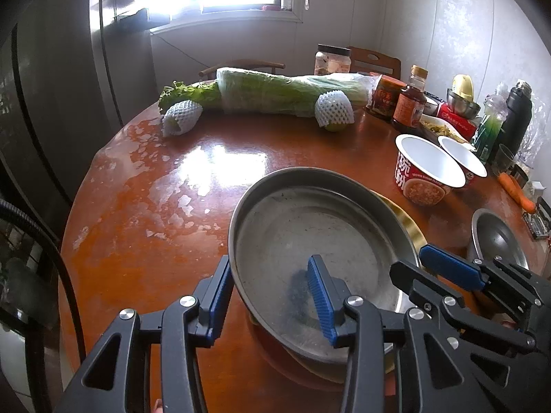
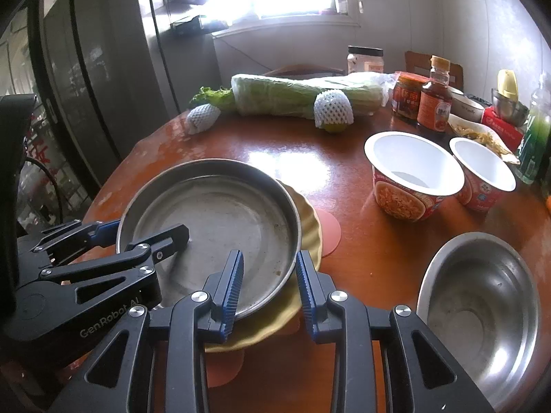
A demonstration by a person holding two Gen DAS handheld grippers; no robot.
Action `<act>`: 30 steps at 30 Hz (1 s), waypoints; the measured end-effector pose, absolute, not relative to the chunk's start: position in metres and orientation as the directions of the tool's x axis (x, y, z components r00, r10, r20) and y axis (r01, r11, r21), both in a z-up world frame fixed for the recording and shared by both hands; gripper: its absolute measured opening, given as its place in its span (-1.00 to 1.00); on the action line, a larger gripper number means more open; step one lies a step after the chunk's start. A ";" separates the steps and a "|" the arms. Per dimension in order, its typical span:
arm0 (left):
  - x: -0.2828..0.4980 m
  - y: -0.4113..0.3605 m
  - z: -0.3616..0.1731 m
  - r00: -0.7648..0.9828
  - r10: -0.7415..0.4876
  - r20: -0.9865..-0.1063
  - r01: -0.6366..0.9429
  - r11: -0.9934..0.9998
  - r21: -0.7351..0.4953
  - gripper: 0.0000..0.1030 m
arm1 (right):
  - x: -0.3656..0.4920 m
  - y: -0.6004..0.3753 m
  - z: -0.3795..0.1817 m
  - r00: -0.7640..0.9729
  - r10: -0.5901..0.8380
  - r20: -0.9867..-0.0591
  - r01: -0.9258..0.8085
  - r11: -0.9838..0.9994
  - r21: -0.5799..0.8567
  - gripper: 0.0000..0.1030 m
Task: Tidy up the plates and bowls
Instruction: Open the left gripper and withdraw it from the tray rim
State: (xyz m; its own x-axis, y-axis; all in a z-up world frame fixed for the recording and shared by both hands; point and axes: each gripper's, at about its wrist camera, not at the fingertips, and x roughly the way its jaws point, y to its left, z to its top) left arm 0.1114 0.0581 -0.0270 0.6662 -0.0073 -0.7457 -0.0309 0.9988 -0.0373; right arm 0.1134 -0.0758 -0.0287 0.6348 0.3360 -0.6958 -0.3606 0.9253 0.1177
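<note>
A steel pan-like plate [image 1: 310,227] lies on a yellow plate [image 1: 409,227], with orange coasters under them. My left gripper [image 1: 272,296] is open and straddles the steel plate's near-left rim, one finger inside, one outside. My right gripper [image 2: 270,282] is open and straddles the steel plate's [image 2: 220,220] right rim over the yellow plate [image 2: 310,227]. It also shows in the left wrist view [image 1: 423,265]. A steel bowl [image 2: 482,303] sits to the right. Two paper noodle bowls [image 2: 413,172] [image 2: 482,172] stand behind it.
At the back of the round wooden table [image 1: 172,186] lie a wrapped cabbage [image 1: 286,93], two foam-netted fruits [image 1: 334,110], jars and sauce bottles [image 1: 409,99], a carrot [image 1: 516,189] and a thermos [image 1: 516,117]. A fridge [image 1: 69,86] stands left.
</note>
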 end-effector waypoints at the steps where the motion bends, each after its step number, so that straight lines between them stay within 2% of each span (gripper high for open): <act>1: 0.111 0.059 -0.027 0.667 -0.007 -0.745 -0.032 0.999 -0.038 -0.15 | 0.113 -0.076 -0.028 0.636 0.334 -0.695 -0.360 0.926 0.115 -0.37; 11: 0.104 0.065 -0.020 0.684 0.010 -0.729 -0.056 0.998 -0.039 -0.14 | 0.110 -0.076 -0.023 0.666 0.305 -0.681 -0.352 0.933 0.074 -0.33; 22: 0.092 0.069 -0.005 0.710 0.007 -0.704 -0.061 0.997 -0.051 -0.13 | 0.099 -0.075 -0.008 0.737 0.281 -0.615 -0.340 0.940 0.023 -0.23; 24: 0.090 0.068 -0.003 0.713 0.003 -0.701 -0.057 0.997 -0.053 -0.13 | 0.096 -0.076 -0.005 0.738 0.297 -0.606 -0.347 0.937 0.037 -0.09; 30: 0.083 0.063 0.007 0.725 -0.012 -0.689 -0.042 0.997 -0.062 -0.13 | 0.087 -0.077 0.005 0.756 0.307 -0.578 -0.356 0.934 0.031 0.05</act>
State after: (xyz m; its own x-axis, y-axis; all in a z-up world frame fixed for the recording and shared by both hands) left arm 0.0826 0.0628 0.0066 0.7250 -0.0122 -0.6887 -0.0418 0.9972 -0.0617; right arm 0.0873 -0.0774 0.0054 0.7559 0.3073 -0.5781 -0.3558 0.9340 0.0313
